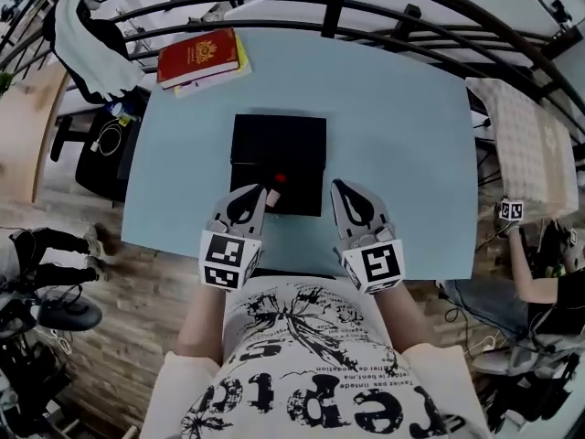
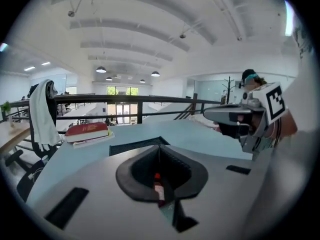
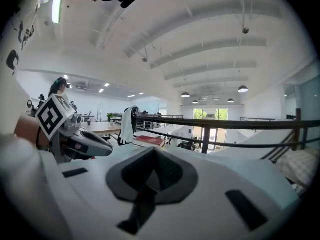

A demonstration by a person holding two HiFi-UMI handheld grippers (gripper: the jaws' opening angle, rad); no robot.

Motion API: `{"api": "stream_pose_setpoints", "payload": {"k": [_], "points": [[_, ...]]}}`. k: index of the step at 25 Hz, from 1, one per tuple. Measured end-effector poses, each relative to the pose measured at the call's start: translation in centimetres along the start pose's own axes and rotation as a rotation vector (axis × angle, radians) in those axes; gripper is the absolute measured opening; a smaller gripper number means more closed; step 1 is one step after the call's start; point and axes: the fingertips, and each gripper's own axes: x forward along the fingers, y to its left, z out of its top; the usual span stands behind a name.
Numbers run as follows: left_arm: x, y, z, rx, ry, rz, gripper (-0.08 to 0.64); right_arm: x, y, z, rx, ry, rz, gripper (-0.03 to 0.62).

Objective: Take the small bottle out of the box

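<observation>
Now the left gripper [image 2: 160,159] squeezes the small bottle [image 2: 158,189], maybe just over the box's [image 1: 278,140] near edge, so lift it slowly; the right gripper [image 3: 152,169] is closed and empty.

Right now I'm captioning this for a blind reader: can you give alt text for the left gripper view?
The left gripper is shut on a small bottle with a red cap, over a light blue table. Behind it lies a black box, a red book sits farther left, and the right gripper hovers at the right.
</observation>
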Motion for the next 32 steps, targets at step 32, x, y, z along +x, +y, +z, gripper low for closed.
{"api": "stream_pose_setpoints", "payload": {"k": [32], "points": [[11.0,0.4,-17.8,0.041,0.773,-0.244,0.276,4.8,-2.0,-4.9,0.072,0.141,-0.084,0.012]]}}
